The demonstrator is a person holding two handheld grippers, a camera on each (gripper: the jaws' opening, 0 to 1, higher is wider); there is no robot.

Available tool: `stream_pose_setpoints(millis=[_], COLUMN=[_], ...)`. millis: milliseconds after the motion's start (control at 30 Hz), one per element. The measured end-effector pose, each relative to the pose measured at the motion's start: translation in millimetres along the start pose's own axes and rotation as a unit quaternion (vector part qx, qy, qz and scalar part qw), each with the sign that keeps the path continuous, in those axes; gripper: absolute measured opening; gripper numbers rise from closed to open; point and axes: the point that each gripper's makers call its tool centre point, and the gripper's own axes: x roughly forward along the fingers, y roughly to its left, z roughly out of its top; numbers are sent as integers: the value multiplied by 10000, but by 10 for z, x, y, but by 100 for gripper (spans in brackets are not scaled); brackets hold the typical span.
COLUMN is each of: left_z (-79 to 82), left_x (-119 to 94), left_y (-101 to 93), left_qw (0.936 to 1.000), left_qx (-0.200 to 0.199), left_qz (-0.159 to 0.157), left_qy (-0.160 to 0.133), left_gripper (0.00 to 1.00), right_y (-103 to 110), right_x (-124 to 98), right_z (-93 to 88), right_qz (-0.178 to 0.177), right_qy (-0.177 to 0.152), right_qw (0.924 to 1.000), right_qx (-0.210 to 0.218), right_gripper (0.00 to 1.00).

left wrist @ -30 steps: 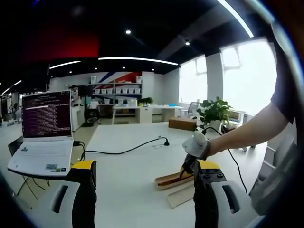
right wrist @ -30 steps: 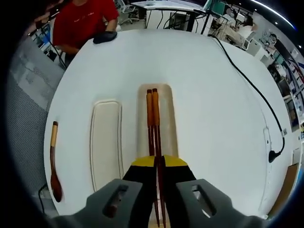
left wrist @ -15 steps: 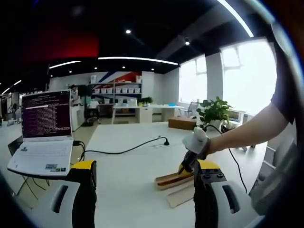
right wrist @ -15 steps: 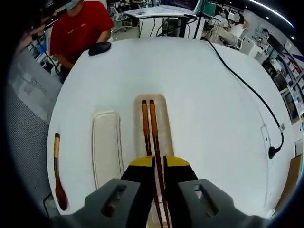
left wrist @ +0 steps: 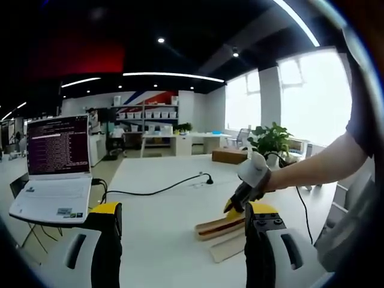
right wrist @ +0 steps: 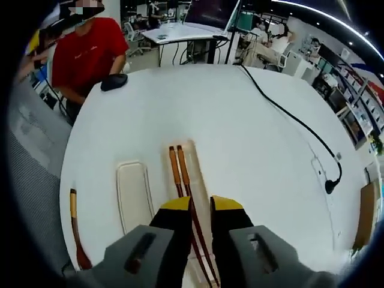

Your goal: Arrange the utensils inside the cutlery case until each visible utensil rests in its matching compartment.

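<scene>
Chopsticks, dark brown wood pair [right wrist: 177, 171], lie in beige oblong case tray [right wrist: 195, 165] at 12 o'clock of right gripper [right wrist: 201, 207], jaws parted, nothing held. Brown wooden spoon [right wrist: 76, 231] at 9. Left gripper [left wrist: 179, 240] jaws released w/ nothing between.

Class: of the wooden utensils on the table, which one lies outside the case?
The spoon, alone on the bare table left of the lid; the chopsticks lie inside the case.
</scene>
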Motion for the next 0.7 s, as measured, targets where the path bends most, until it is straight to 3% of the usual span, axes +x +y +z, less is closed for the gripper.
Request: stream_pose_setpoints(millis=[133, 300, 700], left_z=[-3, 8, 39], left_x=[-2, -7, -38], left_y=[-22, -11, 8], left_qw=[10000, 10000, 9999], left_qx=[10, 51, 90], left_qz=[-47, 2, 70], left_qy=[12, -7, -73], left_gripper=[84, 85, 85], right_y=[-76, -136, -63], right_x=[-116, -280, -545], right_z=[17, 97, -37], right_qz=[-391, -637, -907], right_qy=[-48, -565, -654], right_qw=[9992, 9949, 9913], right_qx=[-115, 541, 691], right_gripper=[10, 13, 14])
